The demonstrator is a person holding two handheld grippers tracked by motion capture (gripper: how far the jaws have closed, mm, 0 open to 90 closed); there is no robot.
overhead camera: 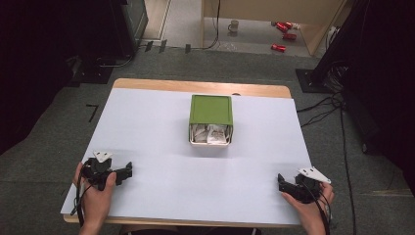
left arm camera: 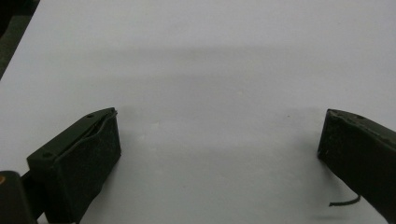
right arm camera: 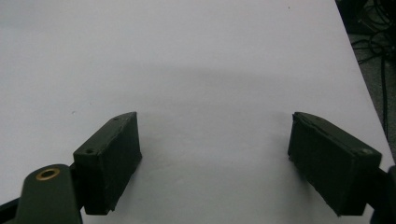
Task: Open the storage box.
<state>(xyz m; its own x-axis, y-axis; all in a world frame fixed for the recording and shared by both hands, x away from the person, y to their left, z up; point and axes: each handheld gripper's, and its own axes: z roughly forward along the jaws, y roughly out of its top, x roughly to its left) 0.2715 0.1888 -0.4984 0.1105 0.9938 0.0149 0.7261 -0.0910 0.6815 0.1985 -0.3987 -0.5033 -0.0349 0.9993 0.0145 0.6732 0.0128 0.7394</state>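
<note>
High view: a table (overhead camera: pixel 147 84) with a wooden edge, covered by a white sheet (overhead camera: pixel 161 147), seen from the person's side. A green box (overhead camera: pixel 211 109) sits on the sheet toward the far middle of the table, well apart from both grippers. Its green lid lies on top, and the side facing the person stands open, showing pale, crumpled packets (overhead camera: pixel 210 133) inside; what they are exactly cannot be told at this size.

The left gripper (overhead camera: pixel 128 171) rests at the near left corner of the sheet, held in the person's left hand (overhead camera: pixel 95 188), with its grey three-cornered plate on top and its jaws pointing toward the middle of the table. The right gripper (overhead camera: pixel 280 182) rests at the near right edge of the sheet, held in the right hand (overhead camera: pixel 308 205), its jaws pointing inward as well.

Left gripper view: the left gripper (left arm camera: pixel 219 135) has its two black jaws set wide apart, with bare white sheet between them and nothing held.

Right gripper view: the right gripper (right arm camera: pixel 214 140) likewise has its jaws spread wide over bare sheet, gripping nothing; the table's right edge and dark cables (right arm camera: pixel 373 56) on the floor show at upper right.

Beyond the table, on the floor, lie red cans (overhead camera: pixel 284 30) and a mug (overhead camera: pixel 234 25).
</note>
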